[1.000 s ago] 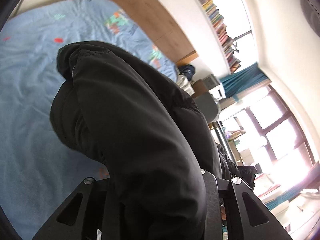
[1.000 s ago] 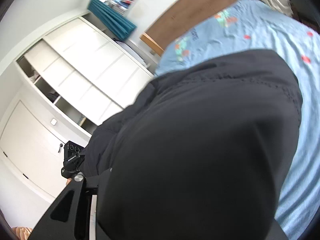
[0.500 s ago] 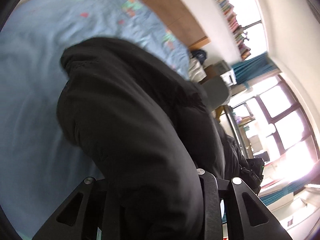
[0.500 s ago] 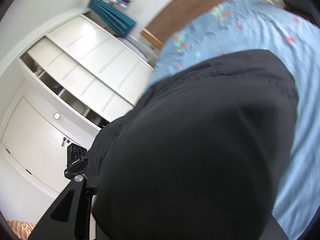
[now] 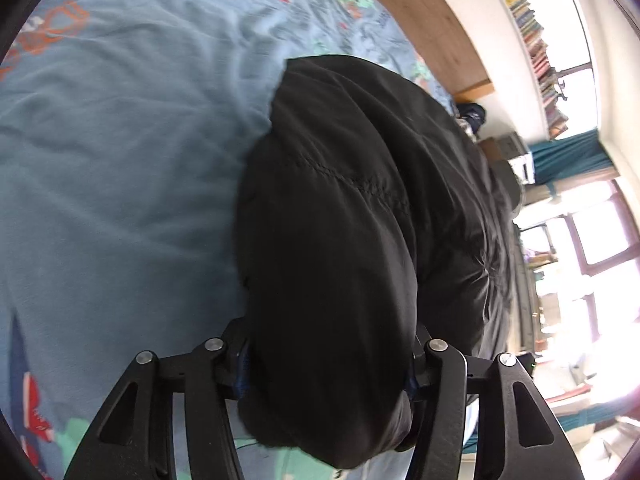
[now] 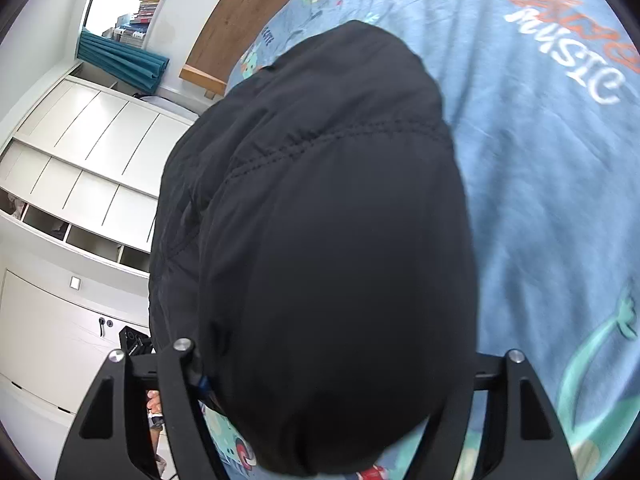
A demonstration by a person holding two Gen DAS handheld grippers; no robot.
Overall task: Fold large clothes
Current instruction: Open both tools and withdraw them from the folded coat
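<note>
A large black padded jacket (image 5: 352,216) hangs over a blue printed bed sheet (image 5: 120,140). My left gripper (image 5: 328,364) is shut on a thick fold of the jacket, which bulges up between the fingers and hides the tips. In the right wrist view the same jacket (image 6: 340,240) fills the middle. My right gripper (image 6: 332,384) is shut on another bunch of it above the sheet (image 6: 560,160). The jacket's far end trails onto the bed.
A wooden headboard (image 5: 424,20) and a shelf of books (image 5: 532,40) lie beyond the bed, with bright windows (image 5: 592,248) to the right. White wardrobe doors and drawers (image 6: 80,184) stand left in the right wrist view.
Both grippers have moved forward over the bed with the jacket still held. More of the blue sheet shows now and the jacket's far end lies lower.
</note>
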